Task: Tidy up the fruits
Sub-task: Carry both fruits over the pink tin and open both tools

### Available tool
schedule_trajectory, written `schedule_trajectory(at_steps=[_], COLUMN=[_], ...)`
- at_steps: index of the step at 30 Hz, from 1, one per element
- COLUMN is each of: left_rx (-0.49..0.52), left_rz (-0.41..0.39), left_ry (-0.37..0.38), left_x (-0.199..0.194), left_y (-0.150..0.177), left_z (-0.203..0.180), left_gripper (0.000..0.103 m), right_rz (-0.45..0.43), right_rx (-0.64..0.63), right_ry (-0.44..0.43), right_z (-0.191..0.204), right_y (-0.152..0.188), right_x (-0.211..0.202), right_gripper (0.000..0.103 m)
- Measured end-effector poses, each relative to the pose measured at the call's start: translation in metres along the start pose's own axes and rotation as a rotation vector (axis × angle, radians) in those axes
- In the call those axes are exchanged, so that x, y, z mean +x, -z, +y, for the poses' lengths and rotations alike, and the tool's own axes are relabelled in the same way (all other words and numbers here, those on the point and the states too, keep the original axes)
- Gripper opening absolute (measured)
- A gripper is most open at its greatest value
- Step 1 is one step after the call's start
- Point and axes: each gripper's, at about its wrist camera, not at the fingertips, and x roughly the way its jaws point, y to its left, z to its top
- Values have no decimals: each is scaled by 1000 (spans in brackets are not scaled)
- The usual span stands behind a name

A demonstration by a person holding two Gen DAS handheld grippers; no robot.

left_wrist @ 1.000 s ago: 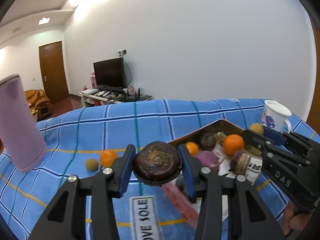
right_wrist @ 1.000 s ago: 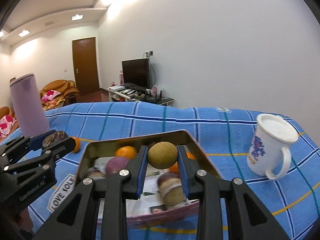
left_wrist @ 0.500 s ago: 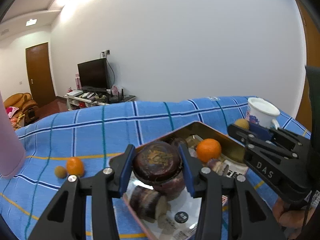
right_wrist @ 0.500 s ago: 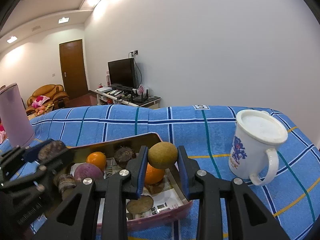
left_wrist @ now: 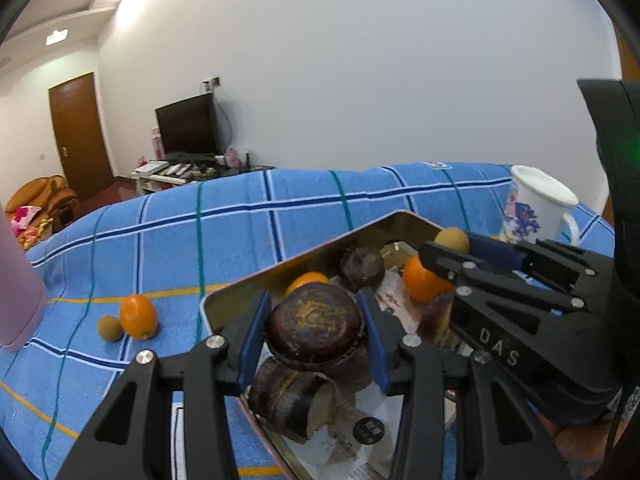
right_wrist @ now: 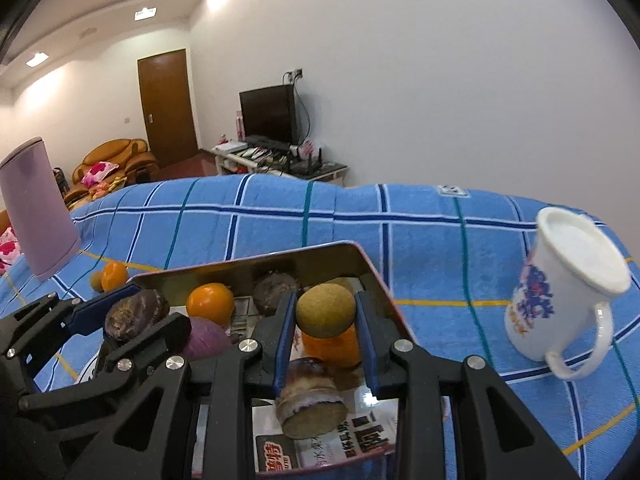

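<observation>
My left gripper (left_wrist: 314, 330) is shut on a dark brown round fruit (left_wrist: 314, 326), held over the near left part of the metal tin (left_wrist: 224, 300). My right gripper (right_wrist: 325, 322) is shut on a small tan round fruit (right_wrist: 325, 310), held over the tin's right side (right_wrist: 380, 280). The tin holds oranges (right_wrist: 210, 304), dark fruits (right_wrist: 276, 286), a purple one (right_wrist: 204, 338) and a cut piece (right_wrist: 310, 398). An orange (left_wrist: 138, 316) and a small tan fruit (left_wrist: 109, 327) lie on the blue cloth left of the tin.
A white mug with a blue print (right_wrist: 564, 288) stands right of the tin. A tall pink cup (right_wrist: 36, 204) stands at the far left. The table has a blue checked cloth (right_wrist: 360, 224). Printed paper lines the tin's floor (right_wrist: 332, 452).
Both grippers have moved in over the tin with their fruits still held. The left gripper came from the cloth left of the tin to above its near corner.
</observation>
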Motion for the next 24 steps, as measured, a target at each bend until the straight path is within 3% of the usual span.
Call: schedule_trajectory(at_steps=[4,17,20,24], left_rx=[-6,-14,-21,-45], left_rz=[1,-2,-3,1], left_ry=[-8,-21,-26,-38], left_x=[1,-2,-2,-1], left_y=[-1,0,0,1], left_z=[1,3,4,10], left_gripper=[47,47,48,65], right_rz=[42,32,31,11], right_rx=[21,30,53,86], right_ry=[-47,-86,-95,-98], right_z=[-2,-2,-7,-13], right_y=[0,1,2,3], right_x=[9,5,4,0], right_gripper=[31,32,41,44])
